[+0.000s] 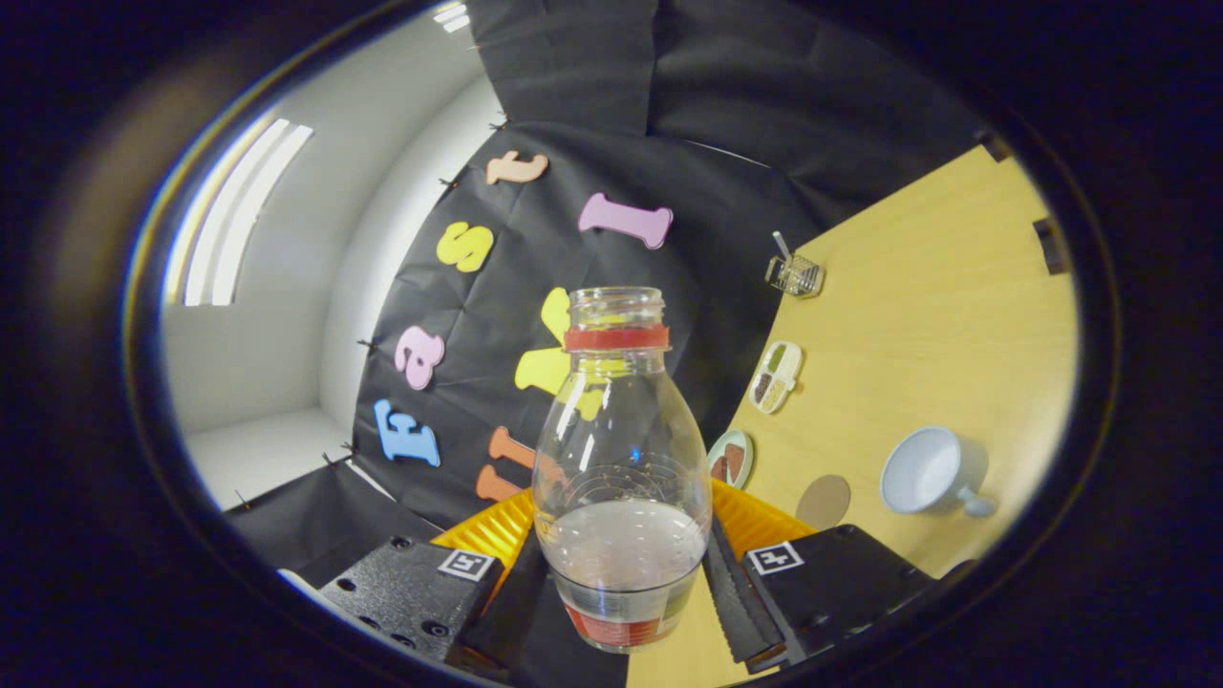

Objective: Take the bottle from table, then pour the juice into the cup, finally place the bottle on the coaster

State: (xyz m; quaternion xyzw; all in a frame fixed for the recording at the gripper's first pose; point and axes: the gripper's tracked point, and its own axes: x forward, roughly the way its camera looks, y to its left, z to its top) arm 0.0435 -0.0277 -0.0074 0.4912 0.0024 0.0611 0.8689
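A clear plastic bottle (pixel 619 459) with a red neck ring and no cap stands between my fingers, a little pale liquid pooled in its base. My gripper (pixel 626 583) is shut on the bottle, both pads pressing its lower body. The whole view is rolled, so the wooden table (pixel 936 325) runs up at a slant to the right of the bottle. On it, to the right of my right finger, sits a white cup (pixel 925 470) with its handle. Between the cup and the bottle lies a round brown coaster (pixel 824 501).
Beyond the coaster lie a small round dish (pixel 731 457) and an oblong divided dish (pixel 776 376). Farther off stands a clear glass holder (pixel 794 273). A yellow ridged thing (pixel 755 521) shows behind the bottle's base. The black cloth wall hangs behind.
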